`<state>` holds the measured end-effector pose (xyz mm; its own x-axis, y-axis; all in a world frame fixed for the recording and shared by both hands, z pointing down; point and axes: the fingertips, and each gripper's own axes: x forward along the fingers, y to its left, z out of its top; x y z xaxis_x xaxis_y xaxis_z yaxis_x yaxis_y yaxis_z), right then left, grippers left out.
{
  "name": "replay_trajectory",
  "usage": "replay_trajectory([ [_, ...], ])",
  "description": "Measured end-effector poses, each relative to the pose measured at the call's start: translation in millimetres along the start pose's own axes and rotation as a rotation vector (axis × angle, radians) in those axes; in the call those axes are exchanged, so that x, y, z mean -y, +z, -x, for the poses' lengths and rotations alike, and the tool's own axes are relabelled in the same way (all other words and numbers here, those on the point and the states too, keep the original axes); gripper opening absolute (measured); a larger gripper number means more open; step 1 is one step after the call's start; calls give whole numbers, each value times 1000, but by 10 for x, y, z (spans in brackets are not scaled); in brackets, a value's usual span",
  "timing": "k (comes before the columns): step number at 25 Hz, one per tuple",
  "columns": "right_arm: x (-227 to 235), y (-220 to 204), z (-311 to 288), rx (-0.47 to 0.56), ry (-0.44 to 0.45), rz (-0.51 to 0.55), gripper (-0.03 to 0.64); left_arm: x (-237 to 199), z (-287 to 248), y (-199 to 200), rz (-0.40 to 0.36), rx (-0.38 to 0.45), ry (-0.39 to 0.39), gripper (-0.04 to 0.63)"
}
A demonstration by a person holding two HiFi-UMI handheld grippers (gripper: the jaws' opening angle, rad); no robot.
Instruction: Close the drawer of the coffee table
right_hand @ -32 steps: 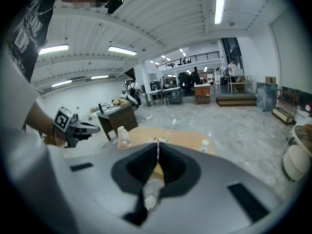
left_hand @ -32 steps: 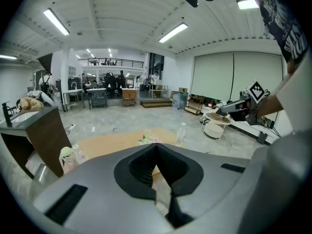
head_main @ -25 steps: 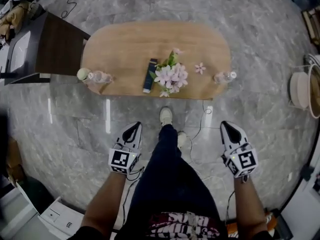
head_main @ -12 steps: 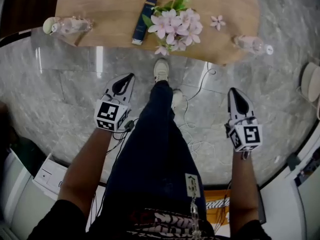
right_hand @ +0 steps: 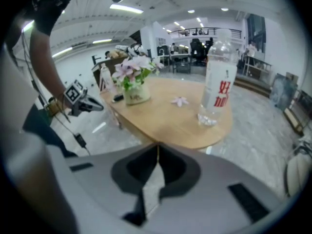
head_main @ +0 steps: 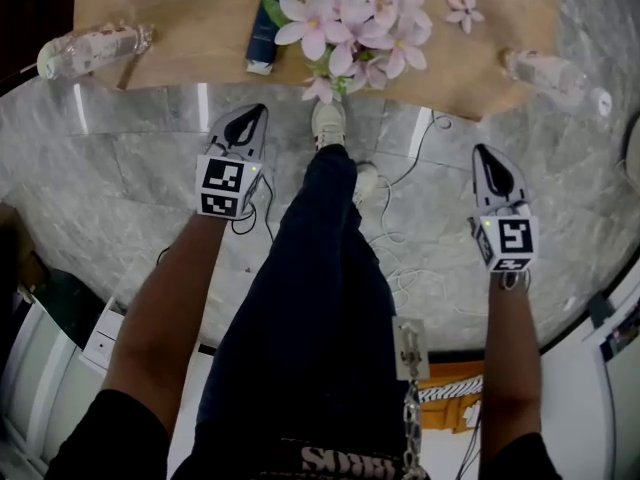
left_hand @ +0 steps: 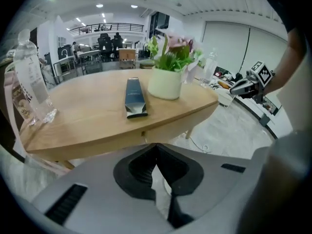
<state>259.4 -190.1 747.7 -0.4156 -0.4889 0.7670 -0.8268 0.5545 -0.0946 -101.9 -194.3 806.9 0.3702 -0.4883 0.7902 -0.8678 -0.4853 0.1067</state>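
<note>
Plainly, the coffee table (head_main: 180, 48) lies at the far side, and its drawer shows at most as a small knob (left_hand: 143, 132) on the near edge; whether it stands open cannot be told. The left gripper (head_main: 257, 111) and right gripper (head_main: 484, 154), both clenched on nothing, hang near that edge without touching it, so any push looks yet to come.

Coffee table (head_main: 180, 3) cut off at top edge, dark box (head_main: 264, 23) likewise

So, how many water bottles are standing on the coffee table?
2. One bottle stands at the table's left end, the other bottle at its right end. The flowers may hide more.
</note>
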Motion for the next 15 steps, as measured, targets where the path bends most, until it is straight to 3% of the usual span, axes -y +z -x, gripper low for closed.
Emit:
replay_trajectory([
  [2, 57, -93, -115, -12, -10, 35, 35, -108, -112, -144, -22, -23, 7, 32],
  [7, 148, -466, -364, -125, -15, 189, 44, -236, -371, -286, -73, -38, -19, 126],
  [9, 224, -604, -445, -175, -22, 233, 174, -244, -472, -264, -89, -28, -30, 147],
  [15, 496, -688, -780, -222, -75, 362, 223, -257, -680, -19, -23, 45, -25, 212],
])
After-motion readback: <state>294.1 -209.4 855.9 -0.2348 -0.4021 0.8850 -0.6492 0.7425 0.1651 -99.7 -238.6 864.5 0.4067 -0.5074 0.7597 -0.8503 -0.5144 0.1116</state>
